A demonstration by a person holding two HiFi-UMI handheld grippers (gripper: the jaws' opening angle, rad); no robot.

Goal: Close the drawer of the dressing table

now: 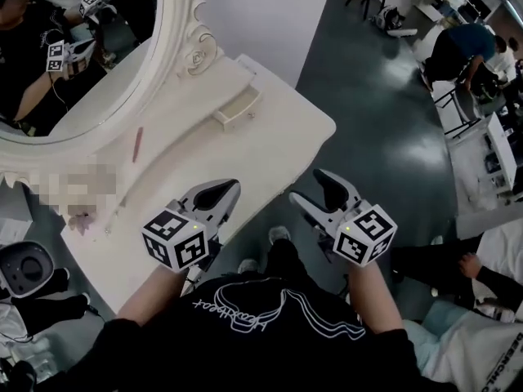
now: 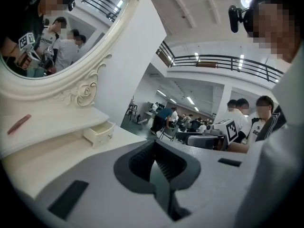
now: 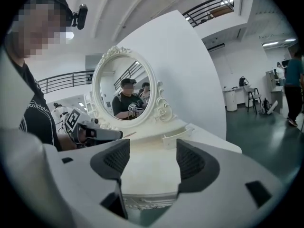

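Note:
The white dressing table (image 1: 270,137) carries an oval mirror (image 1: 73,47) and a low shelf. A small white drawer (image 1: 237,107) in that shelf stands pulled out; it shows as the drawer (image 2: 99,133) in the left gripper view and as the drawer (image 3: 176,137) in the right gripper view. My left gripper (image 1: 231,188) hovers at the table's near edge, jaws together, nothing in them (image 2: 156,172). My right gripper (image 1: 308,188) hangs just off the table's front, open and empty (image 3: 148,163). Both grippers are well short of the drawer.
A thin pink stick (image 1: 137,144) lies on the shelf left of the drawer. A black round device (image 1: 29,268) sits low at the left. People (image 1: 466,47) and white tables (image 1: 490,153) stand across the dark floor at the right.

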